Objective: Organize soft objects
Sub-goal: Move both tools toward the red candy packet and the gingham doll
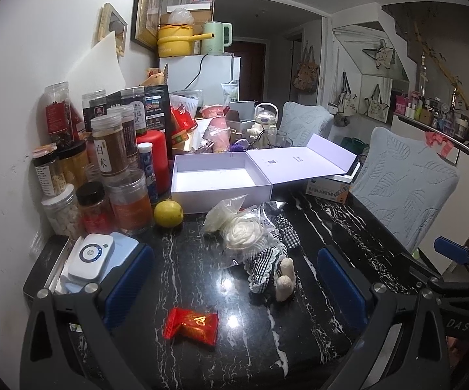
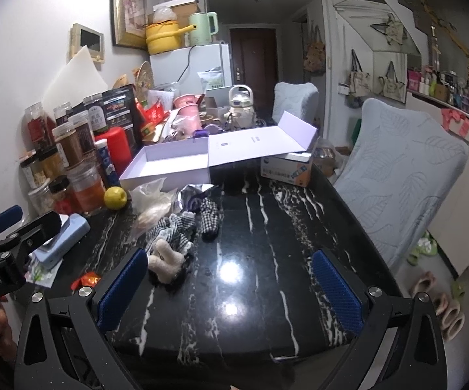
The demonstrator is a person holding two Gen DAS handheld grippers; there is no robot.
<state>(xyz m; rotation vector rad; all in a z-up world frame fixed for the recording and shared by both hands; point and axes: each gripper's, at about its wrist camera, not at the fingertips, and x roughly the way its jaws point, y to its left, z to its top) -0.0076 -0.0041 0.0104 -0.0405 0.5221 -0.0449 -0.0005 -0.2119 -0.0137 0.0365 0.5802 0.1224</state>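
A heap of soft things lies mid-table: a white fabric flower in a clear bag [image 1: 243, 234], black-and-white gingham cloth [image 1: 267, 261] and a small cream plush [image 1: 285, 279]. The heap also shows in the right wrist view, with the gingham cloth [image 2: 172, 232] and the plush [image 2: 166, 261]. An open, empty lilac box [image 1: 216, 178] [image 2: 169, 162] stands behind the heap, lid folded out right. My left gripper [image 1: 234, 279] is open, short of the heap. My right gripper [image 2: 229, 287] is open over bare table, right of the heap.
Jars and bottles [image 1: 104, 162] crowd the left wall. A lemon [image 1: 168, 213], a red candy wrapper [image 1: 191, 325], a white device on a blue case [image 1: 91, 255] and a carton [image 2: 288, 169] lie on the black marble table [image 2: 267, 243]. Covered chairs [image 2: 403, 175] stand right.
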